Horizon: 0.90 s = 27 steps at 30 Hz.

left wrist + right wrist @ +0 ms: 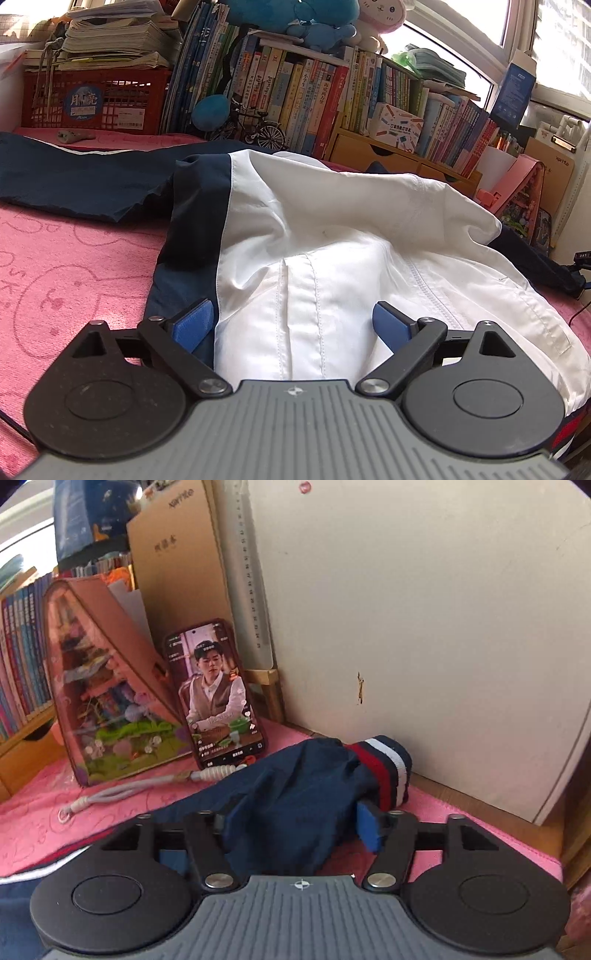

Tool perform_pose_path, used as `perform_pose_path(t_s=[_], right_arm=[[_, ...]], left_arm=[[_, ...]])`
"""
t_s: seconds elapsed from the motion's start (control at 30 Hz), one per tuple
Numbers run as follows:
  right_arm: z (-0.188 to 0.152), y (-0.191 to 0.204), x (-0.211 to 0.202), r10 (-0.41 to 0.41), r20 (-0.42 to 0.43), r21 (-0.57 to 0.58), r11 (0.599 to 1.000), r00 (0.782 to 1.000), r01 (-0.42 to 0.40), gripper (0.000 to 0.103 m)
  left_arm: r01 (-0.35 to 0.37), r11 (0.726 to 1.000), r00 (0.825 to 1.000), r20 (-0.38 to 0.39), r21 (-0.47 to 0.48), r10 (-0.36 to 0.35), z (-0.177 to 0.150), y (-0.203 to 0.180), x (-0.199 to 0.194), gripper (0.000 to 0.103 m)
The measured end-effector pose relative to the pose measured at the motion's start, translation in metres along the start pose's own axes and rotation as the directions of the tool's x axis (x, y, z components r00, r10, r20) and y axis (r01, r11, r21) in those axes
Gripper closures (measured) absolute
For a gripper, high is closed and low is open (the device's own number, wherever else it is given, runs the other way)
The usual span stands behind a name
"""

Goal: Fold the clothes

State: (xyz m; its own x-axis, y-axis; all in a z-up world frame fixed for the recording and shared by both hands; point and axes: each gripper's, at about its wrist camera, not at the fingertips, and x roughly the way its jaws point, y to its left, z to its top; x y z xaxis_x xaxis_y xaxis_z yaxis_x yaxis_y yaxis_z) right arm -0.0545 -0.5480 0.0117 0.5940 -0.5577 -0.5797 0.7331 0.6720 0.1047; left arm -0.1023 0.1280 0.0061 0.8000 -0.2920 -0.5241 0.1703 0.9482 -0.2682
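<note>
Lying rumpled on pink blanket: navy-and-white jacket, white lining up, one navy sleeve stretched away to left, other sleeve bunched, striped cuff near wall board.

Left gripper spread wide, white panel between fingers, nothing pinched.

Right gripper spread around bunched sleeve just behind cuff; cloth fills gap, no firm pinch seen.

Judged step: sleeve fold-in. Next move calls for closing on sleeve, carrying across body, flattening lining.

Phone propped behind.
</note>
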Motion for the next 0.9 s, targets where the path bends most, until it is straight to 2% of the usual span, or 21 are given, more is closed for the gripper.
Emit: perform_pose_path(t_s=[0.07,0.13,0.2,0.23,0.3,0.33,0.4,0.47,0.5,0.57,0.63,0.7,0.77,0.87,0.9], right_arm=[[-0.005,0.011,-0.021,0.011,0.012,-0.057,0.998,1.0,-0.011,0.033],[-0.005,0.026,-0.046,0.07,0.031,-0.11,0.992,0.997,-0.066,0.03],[0.0,0.046,-0.071,0.155,0.058,-0.152,0.978,0.986,-0.145,0.023],[0.005,0.058,-0.081,0.218,0.062,-0.172,0.963,0.974,-0.205,0.019],[0.013,0.087,-0.092,0.383,0.017,-0.213,0.904,0.924,-0.371,0.01],[0.015,0.107,-0.094,0.465,-0.022,-0.24,0.857,0.885,-0.457,0.009],[0.014,0.158,-0.097,0.601,-0.095,-0.327,0.734,0.794,-0.595,0.009],[0.003,0.211,-0.099,0.657,-0.158,-0.4,0.64,0.737,-0.656,0.009],[-0.003,0.238,-0.1,0.67,-0.196,-0.427,0.599,0.716,-0.678,0.009],[-0.017,0.288,-0.103,0.674,-0.268,-0.466,0.535,0.688,-0.705,0.009],[-0.034,0.33,-0.103,0.658,-0.313,-0.524,0.481,0.685,-0.703,0.009],[-0.054,0.366,-0.099,0.631,-0.342,-0.592,0.43,0.696,-0.681,0.011],[-0.07,0.389,-0.091,0.606,-0.374,-0.634,0.386,0.702,-0.67,0.014],[-0.084,0.404,-0.078,0.571,-0.422,-0.646,0.356,0.704,-0.676,0.014],[-0.087,0.406,-0.075,0.565,-0.436,-0.643,0.349,0.7,-0.682,0.014]], left_arm=[[0.044,0.999,0.999,0.007,-0.013,-0.044,0.014,0.004,-0.005,0.009],[0.093,0.995,0.996,0.017,-0.027,-0.092,0.029,0.008,-0.011,0.009],[0.141,0.989,0.99,0.028,-0.041,-0.14,0.044,0.012,-0.017,0.009],[0.165,0.985,0.986,0.034,-0.048,-0.164,0.052,0.014,-0.02,0.009],[0.213,0.975,0.977,0.046,-0.061,-0.21,0.067,0.018,-0.026,0.009],[0.237,0.969,0.971,0.052,-0.067,-0.234,0.075,0.02,-0.029,0.008],[0.214,0.977,0.975,0.052,0.024,-0.215,0.107,0.015,-0.012,0.006],[0.186,0.974,0.981,0.035,0.128,-0.192,0.135,0.011,0.015,0.006],[0.182,0.972,0.982,0.016,0.151,-0.187,0.146,0.009,0.032,0.006],[0.182,0.967,0.983,-0.027,0.181,-0.18,0.165,0.007,0.069,0.006],[0.195,0.962,0.981,-0.062,0.191,-0.186,0.181,0.006,0.109,0.006],[0.213,0.959,0.976,-0.079,0.187,-0.202,0.192,0.008,0.143,0.006],[0.206,0.961,0.976,-0.108,0.182,-0.189,0.199,0.013,0.174,0.006],[0.173,0.968,0.972,-0.192,0.18,-0.138,0.201,0.019,0.212,0.007],[0.168,0.968,0.965,-0.23,0.187,-0.123,0.197,0.02,0.221,0.007]])
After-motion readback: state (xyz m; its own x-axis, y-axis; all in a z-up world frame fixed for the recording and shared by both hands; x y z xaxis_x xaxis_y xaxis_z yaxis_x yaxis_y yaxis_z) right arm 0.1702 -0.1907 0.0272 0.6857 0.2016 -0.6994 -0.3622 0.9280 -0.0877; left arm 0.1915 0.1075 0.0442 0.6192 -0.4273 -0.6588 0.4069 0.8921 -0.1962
